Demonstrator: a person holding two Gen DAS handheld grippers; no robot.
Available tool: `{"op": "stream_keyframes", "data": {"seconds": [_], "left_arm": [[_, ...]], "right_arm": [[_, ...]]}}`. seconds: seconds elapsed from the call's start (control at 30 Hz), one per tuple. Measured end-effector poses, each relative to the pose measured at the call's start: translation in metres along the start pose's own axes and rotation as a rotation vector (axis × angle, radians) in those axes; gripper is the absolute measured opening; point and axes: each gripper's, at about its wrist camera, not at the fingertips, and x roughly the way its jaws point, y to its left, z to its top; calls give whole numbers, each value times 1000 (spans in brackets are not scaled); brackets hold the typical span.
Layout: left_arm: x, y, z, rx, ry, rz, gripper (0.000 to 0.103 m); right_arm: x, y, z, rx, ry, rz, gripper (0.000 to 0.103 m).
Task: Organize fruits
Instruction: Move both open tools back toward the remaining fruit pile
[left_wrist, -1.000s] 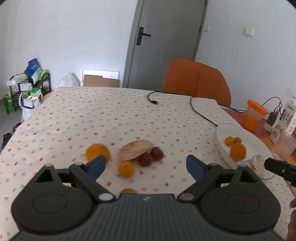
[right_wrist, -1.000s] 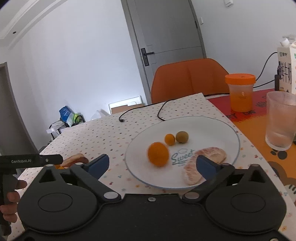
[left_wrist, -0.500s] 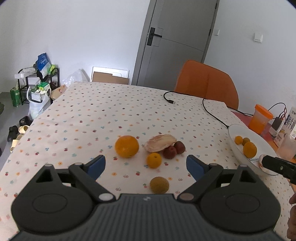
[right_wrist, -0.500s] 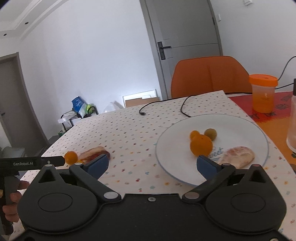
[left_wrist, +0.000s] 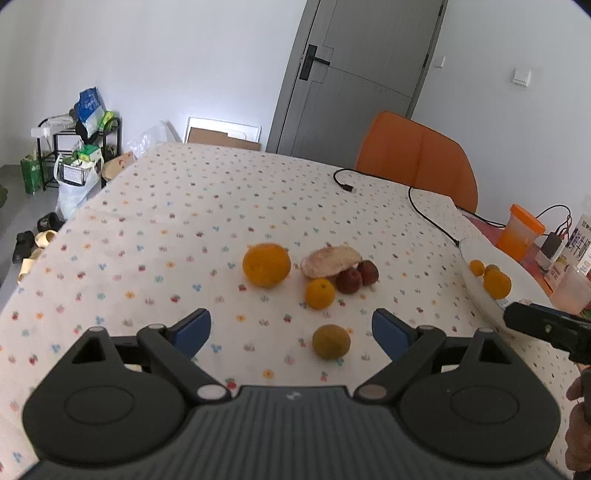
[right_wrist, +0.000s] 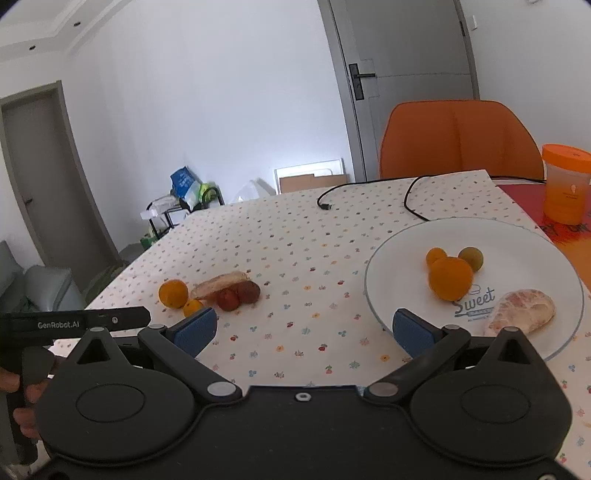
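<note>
Left gripper (left_wrist: 291, 328) spread, holding nothing, above the tablecloth (left_wrist: 184, 229). Ahead of it, left to right: large orange (left_wrist: 266, 264), small orange (left_wrist: 320, 293), peeled segment (left_wrist: 330, 261), 2 red fruits (left_wrist: 357, 277) touching it; a green-brown fruit (left_wrist: 331, 341) lies nearest, between the fingers. Right gripper (right_wrist: 302, 326) spread, holding nothing. The plate (right_wrist: 517, 236), at right, carries 2 oranges (right_wrist: 450, 277), 1 greenish fruit (right_wrist: 471, 258) and 1 peeled segment (right_wrist: 521, 312).
</note>
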Motion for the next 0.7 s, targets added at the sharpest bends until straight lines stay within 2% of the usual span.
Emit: {"op": "stream_keyframes", "data": {"seconds": [0.17,0.37,0.43,0.5,0.6,0.7], "left_arm": [[3,-1,-5,14,-1,-5,93],[8,-4,-5,4,-6,-11,84],[12,-6,-6,8,-1,-14,74],[16,-8,-7,5,11,-21,65],[22,-9,-8,0,23,-36,62],[27,-8,-9,-15,36,-57,51]], "right_arm": [[4,3,-3,-8,19,21,103],[8,9,-4,-42,26,45,102],[11,9,-5,-47,34,58,99],[15,10,-5,-55,47,65,91],[20,11,-5,-64,60,73,85],[24,11,-4,-63,65,86,82]]}}
